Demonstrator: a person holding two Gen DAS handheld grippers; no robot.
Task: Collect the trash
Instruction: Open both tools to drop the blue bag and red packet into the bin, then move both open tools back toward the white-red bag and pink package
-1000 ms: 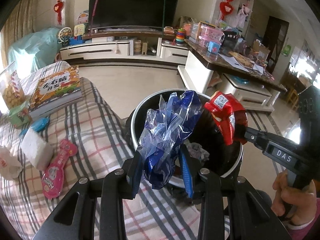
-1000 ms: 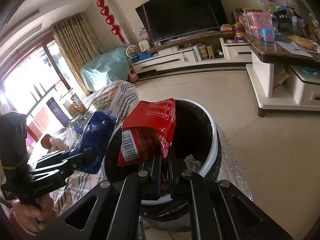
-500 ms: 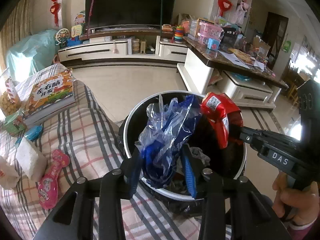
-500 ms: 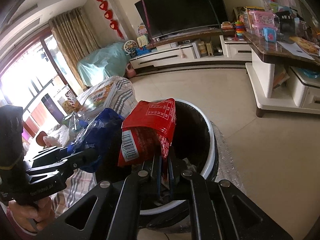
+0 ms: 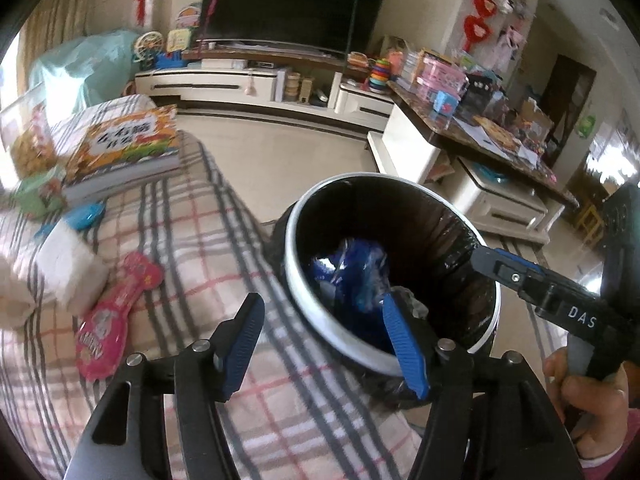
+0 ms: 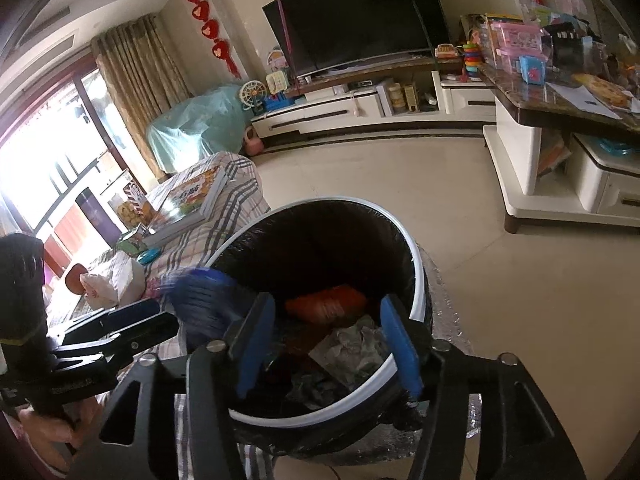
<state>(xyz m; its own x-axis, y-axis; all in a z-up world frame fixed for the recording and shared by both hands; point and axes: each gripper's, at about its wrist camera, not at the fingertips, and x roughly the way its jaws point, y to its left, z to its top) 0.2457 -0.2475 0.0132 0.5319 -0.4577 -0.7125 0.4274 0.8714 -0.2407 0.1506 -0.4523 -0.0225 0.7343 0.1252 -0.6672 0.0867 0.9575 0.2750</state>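
A round bin with a white rim and black liner stands beside the plaid-covered table; the right wrist view shows its rim too. My left gripper is open over the bin's near edge. The blue plastic bag lies inside the bin; in the right wrist view it is a blur at the bin's left edge. My right gripper is open above the bin. The red snack bag lies inside on crumpled trash. The right gripper also reaches in from the right in the left wrist view.
On the plaid table lie a thick colourful book, a white tissue pack, a pink flat packet and a blue item. A TV stand and a cluttered counter stand beyond open tiled floor.
Both grippers have opened. The blue bag has dropped from the left gripper and the red bag from the right one, both into the bin.
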